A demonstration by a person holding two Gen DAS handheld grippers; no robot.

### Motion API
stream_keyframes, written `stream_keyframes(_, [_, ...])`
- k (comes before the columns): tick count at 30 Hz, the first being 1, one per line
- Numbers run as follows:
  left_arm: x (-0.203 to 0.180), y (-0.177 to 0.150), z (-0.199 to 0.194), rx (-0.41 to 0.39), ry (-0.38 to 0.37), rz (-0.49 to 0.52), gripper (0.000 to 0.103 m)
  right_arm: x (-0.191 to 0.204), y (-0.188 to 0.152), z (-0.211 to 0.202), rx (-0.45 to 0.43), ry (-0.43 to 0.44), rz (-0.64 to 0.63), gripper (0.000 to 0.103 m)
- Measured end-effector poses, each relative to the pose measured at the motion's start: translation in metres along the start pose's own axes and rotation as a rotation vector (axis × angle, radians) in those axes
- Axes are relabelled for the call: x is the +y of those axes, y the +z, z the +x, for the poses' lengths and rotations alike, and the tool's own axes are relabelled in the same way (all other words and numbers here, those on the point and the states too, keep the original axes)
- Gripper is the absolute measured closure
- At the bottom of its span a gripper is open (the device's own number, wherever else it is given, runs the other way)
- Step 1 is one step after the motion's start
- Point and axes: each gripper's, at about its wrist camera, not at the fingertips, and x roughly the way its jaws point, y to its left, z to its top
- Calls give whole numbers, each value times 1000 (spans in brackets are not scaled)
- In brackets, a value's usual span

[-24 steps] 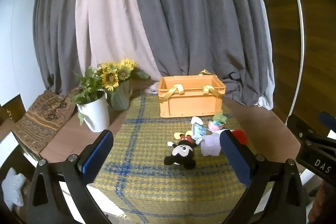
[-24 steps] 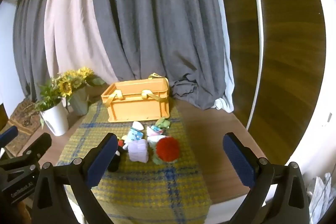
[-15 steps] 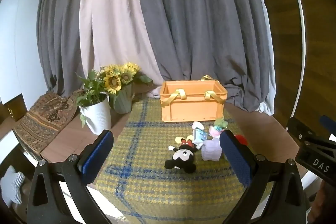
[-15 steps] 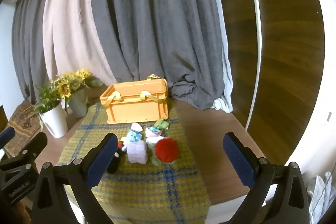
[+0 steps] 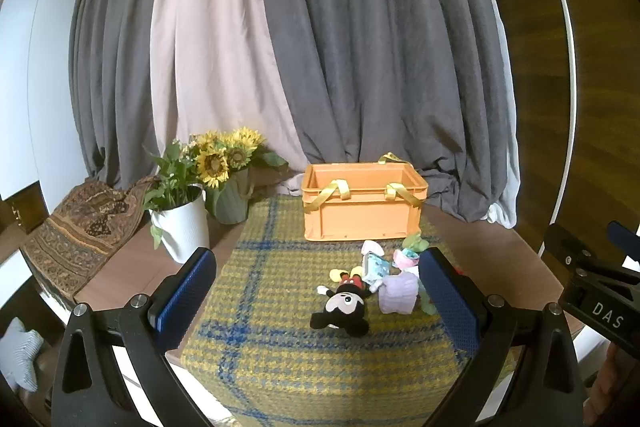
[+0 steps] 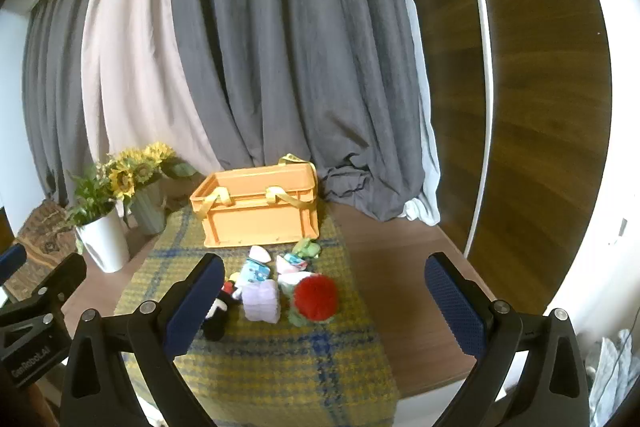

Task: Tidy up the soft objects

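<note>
Soft toys (image 5: 362, 291) lie clustered on the plaid cloth (image 5: 264, 311) near the orange crate (image 5: 362, 201), while we hold our left gripper (image 5: 316, 301) and right gripper (image 6: 324, 301) spread wide, grasping nothing.

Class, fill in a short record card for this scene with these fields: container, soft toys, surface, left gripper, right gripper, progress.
container: orange crate with yellow straps, standing at the far end of the mat; nothing shows inside it
soft toys: black mouse plush, lilac plush, red pompom and several smaller pastel pieces, clustered in front of the crate
surface: yellow and blue checked mat on a wooden table
left gripper: open, holding nothing
right gripper: open, holding nothing
progress: no toy picked up yet
</note>
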Motion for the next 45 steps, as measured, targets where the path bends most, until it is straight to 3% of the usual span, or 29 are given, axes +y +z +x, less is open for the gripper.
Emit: stream_keyframes(45, [-1,-7,-5,-5,-19,-2,0,0,3,-12,-31,-5,1,1])
